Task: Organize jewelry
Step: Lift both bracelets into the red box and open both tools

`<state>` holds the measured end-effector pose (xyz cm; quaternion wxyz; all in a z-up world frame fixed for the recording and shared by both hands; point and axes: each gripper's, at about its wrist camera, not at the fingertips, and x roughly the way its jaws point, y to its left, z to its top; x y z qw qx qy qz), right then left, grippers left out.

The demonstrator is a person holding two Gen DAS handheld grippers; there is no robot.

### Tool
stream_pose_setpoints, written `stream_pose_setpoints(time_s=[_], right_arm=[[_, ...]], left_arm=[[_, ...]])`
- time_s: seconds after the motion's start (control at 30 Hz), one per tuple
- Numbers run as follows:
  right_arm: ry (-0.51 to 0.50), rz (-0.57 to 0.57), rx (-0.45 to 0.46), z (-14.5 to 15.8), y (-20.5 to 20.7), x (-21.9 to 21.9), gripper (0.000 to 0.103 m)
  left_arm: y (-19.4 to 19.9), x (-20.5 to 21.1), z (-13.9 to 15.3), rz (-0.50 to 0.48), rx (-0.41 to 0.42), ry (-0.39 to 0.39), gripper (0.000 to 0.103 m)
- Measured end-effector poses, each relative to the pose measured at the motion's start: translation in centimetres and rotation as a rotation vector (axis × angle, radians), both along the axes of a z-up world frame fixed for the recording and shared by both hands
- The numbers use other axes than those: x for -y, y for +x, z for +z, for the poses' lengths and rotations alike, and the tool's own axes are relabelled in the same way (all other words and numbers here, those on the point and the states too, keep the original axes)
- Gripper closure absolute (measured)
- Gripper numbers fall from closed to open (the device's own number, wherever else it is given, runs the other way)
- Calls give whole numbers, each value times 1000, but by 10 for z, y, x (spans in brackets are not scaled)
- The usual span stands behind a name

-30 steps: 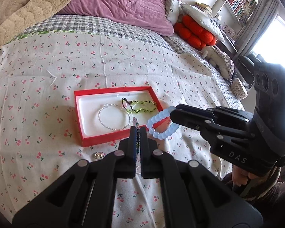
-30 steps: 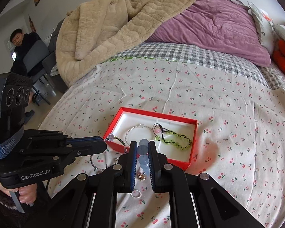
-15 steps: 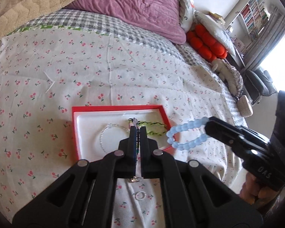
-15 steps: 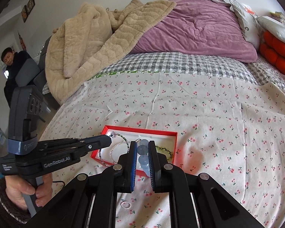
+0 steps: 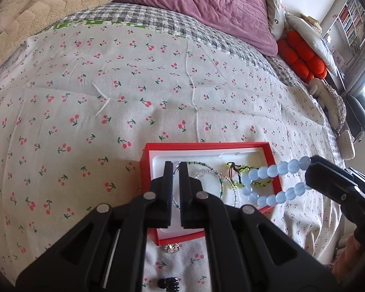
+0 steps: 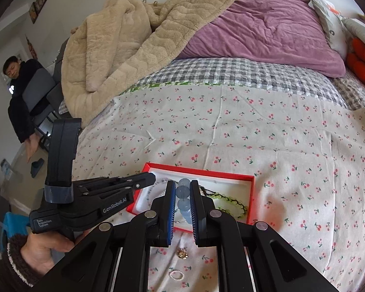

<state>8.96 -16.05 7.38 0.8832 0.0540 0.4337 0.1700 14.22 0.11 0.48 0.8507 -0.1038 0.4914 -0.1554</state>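
A red jewelry box [image 5: 206,146] with a white lining lies on the cherry-print bedspread; it also shows in the right wrist view [image 6: 202,171]. Inside lie a silver beaded bracelet [image 5: 234,194], a thin green-beaded necklace [image 5: 199,163] and a green bracelet [image 6: 233,200]. My left gripper [image 5: 175,168] is over the box's left part, jaws slightly apart, the green-beaded necklace lying loose beneath. My right gripper [image 6: 183,189] is shut on a pale blue bead bracelet [image 5: 270,182], which hangs over the box's right side.
A small gold ornament [image 6: 182,253] and a small bead ring [image 6: 175,274] lie on the bedspread in front of the box. A dark beaded piece [image 5: 168,283] lies nearer me. Blankets [image 6: 124,48] and pillows [image 6: 267,29] are piled at the bed's far end. A person [image 6: 19,92] sits at left.
Both grippers moved forward over the box. The left gripper's necklace now lies in the box and its jaws have parted. The right gripper still holds the blue bracelet.
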Motion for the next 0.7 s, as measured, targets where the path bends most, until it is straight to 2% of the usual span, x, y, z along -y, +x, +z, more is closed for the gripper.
stream_pose_setpoints(time_s=[0.13,0.3,0.4,0.57,0.67,0.7], right_arm=[[10,19,-19,-5,9,-16,91],[-11,20,-39,-14,17,-24,91],[-51,-12,-65,-22,21,-18,91],[-118,-70,-94,-38,26,-1,91],[-132,-85,-102,-43,28,7,91],[-130,-89,-100,-43,29,9,90]], left_arm=[[-2,-3,6,-9,2,-4,90],[-10,-10,13,-13,16,13,68],[-16,-17,15,-9,16,18,54],[-25,-26,15,7,21,53,38],[-29,-28,11,11,-1,82,27],[-31,-29,9,14,-6,93,25]])
